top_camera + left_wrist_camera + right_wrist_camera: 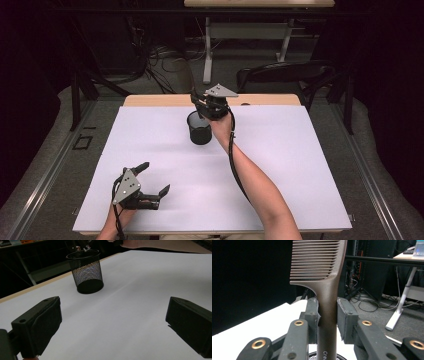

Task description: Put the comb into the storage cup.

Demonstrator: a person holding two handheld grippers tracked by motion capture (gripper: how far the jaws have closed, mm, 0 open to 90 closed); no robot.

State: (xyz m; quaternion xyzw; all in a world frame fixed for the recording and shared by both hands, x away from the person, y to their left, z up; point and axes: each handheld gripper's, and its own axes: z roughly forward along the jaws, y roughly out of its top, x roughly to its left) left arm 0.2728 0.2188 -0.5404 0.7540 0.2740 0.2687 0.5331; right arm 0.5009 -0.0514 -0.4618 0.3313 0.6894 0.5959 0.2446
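A brown comb (pixel 322 277) stands upright with its teeth at the top, and my right gripper (pixel 328 315) is shut on its handle. That gripper (pixel 202 106) hangs just above the far rim of a black mesh cup (pixel 200 128), which stands upright on the white table cover. The cup's rim (pixel 310 355) shows right under the comb's handle. My left gripper (pixel 155 177) rests near the front left of the table, open with nothing between its jaws. From the left gripper view (pixel 112 322) the mesh cup (pixel 86 272) stands well ahead, apart from the jaws.
The white cover (pixel 280 165) spans the table, with a wooden strip (pixel 270 100) along the far edge. Behind the table stand a dark chair (pixel 290 72) and a desk's white legs (pixel 207 50), with cables on the floor.
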